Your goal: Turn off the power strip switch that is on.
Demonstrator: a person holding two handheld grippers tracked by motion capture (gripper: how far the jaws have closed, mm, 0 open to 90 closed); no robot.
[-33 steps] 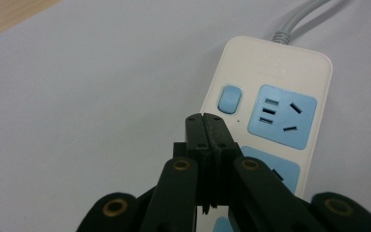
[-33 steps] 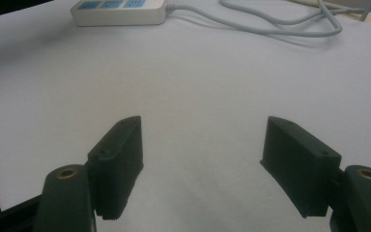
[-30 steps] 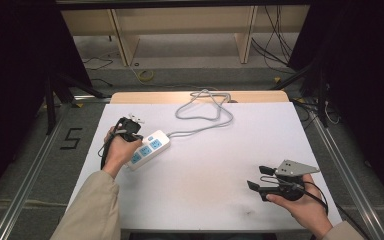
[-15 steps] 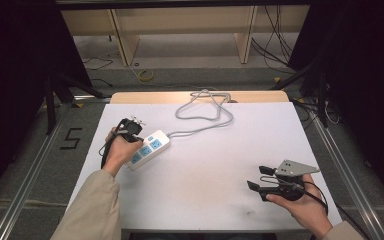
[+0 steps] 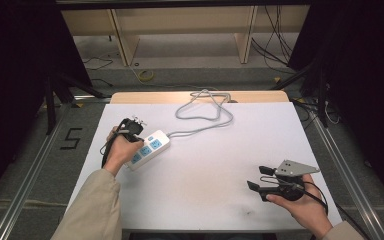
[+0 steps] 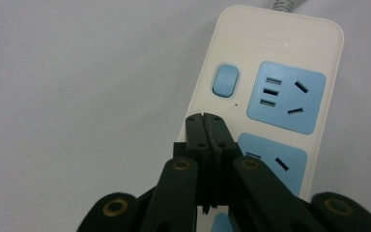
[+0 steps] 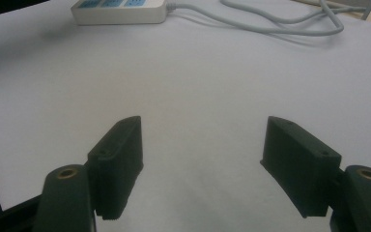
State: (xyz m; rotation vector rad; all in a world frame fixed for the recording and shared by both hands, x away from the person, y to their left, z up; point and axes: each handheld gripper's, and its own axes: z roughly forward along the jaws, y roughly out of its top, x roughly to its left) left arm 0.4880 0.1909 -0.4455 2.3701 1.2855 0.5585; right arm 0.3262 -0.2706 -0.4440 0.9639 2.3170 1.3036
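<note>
The left hand-held gripper point(image 6: 206, 126) points down over the power strip point(image 6: 270, 87), its jaws pressed together on nothing. The right hand-held gripper point(image 5: 260, 178) lies low and level near the surface point(image 5: 220, 165) edge, well apart, jaws wide and empty.

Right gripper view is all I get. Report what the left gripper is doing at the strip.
Observer: The left gripper has its fingers shut, empty, over the strip.
Operator: Say where the tips point.
Observer: Just short of the blue switch; whether they touch the strip I cannot tell.
Operator: Now place my gripper.
Observer: The right gripper is at the table's near right corner, far from the strip.
</note>
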